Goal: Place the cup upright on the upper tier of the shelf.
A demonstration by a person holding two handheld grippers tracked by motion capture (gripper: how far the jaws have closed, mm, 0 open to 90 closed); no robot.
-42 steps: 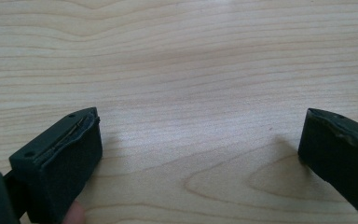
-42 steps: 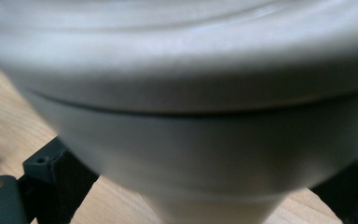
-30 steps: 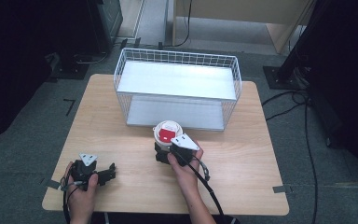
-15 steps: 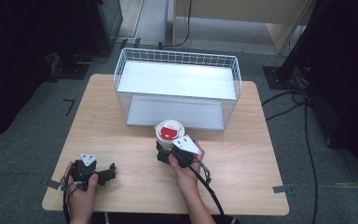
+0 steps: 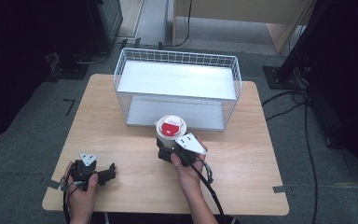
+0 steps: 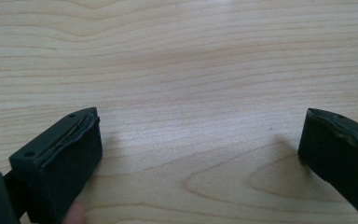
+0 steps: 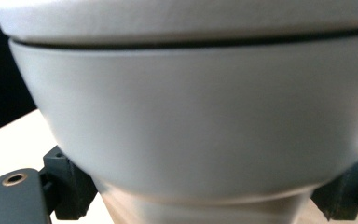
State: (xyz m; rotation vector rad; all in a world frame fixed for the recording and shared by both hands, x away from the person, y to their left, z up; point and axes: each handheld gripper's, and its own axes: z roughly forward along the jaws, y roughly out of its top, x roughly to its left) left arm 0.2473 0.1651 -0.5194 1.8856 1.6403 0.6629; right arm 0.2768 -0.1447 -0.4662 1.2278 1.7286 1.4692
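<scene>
Cup [image 5: 170, 133]: one, white with a red-and-white lid, upright near the middle of the worktop [image 5: 242, 158], just in front of the basket [image 5: 177, 88]. Right gripper [image 5: 168, 151] has it: jaws closed on the cup's lower body, one on each side, seen at the bottom corners of the right gripper view with the cup [image 7: 186, 116] wedged between them. Cannot tell if the cup base touches the wood or is lifted. One wire basket, white, rectangular, at the far side of the worktop, with a white sheet on its bottom. Two grippers, one in each hand. Left gripper [image 5: 103, 173] sits low at the near left corner of the worktop, well apart from the cup; jaws spread wide, nothing between them but bare wood [image 6: 191, 93].
</scene>
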